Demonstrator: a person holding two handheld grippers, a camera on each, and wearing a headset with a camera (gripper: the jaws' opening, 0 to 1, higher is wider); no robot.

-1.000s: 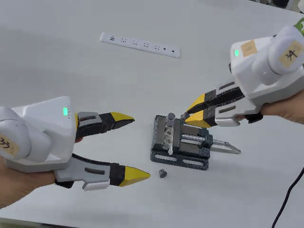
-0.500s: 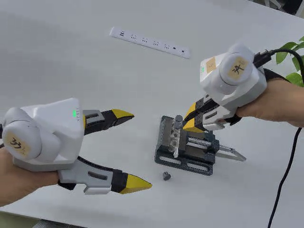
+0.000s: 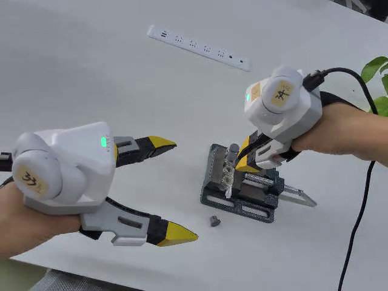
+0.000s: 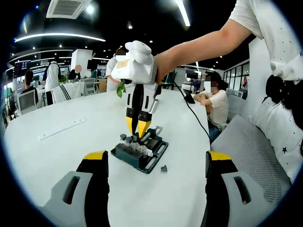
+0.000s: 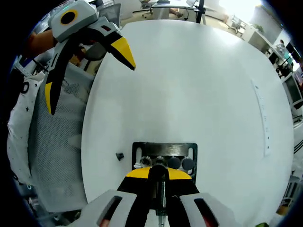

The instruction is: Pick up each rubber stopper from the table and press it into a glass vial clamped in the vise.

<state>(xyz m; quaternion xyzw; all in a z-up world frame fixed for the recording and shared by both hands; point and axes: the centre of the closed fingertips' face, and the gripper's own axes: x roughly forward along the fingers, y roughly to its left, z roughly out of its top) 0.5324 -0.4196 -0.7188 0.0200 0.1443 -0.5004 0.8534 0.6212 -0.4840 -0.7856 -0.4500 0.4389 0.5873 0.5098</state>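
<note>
In the head view, the left gripper (image 3: 173, 188) is being held with its jaws wide apart, near a loose stopper (image 3: 214, 221) that is lying on the table (image 3: 91, 73) just beside the vise (image 3: 242, 197). The stopper is being judged light, soft and grippy, best pinched across its wider head. In the left gripper view, the right gripper (image 4: 138, 127) is being held upright over the vials (image 4: 135, 144), blocking access to them. In the right gripper view, its jaws are being held together; whether anything is pinched cannot be told. The glass is being judged fragile. A power strip (image 5: 262, 118) is lying well apart.
</note>
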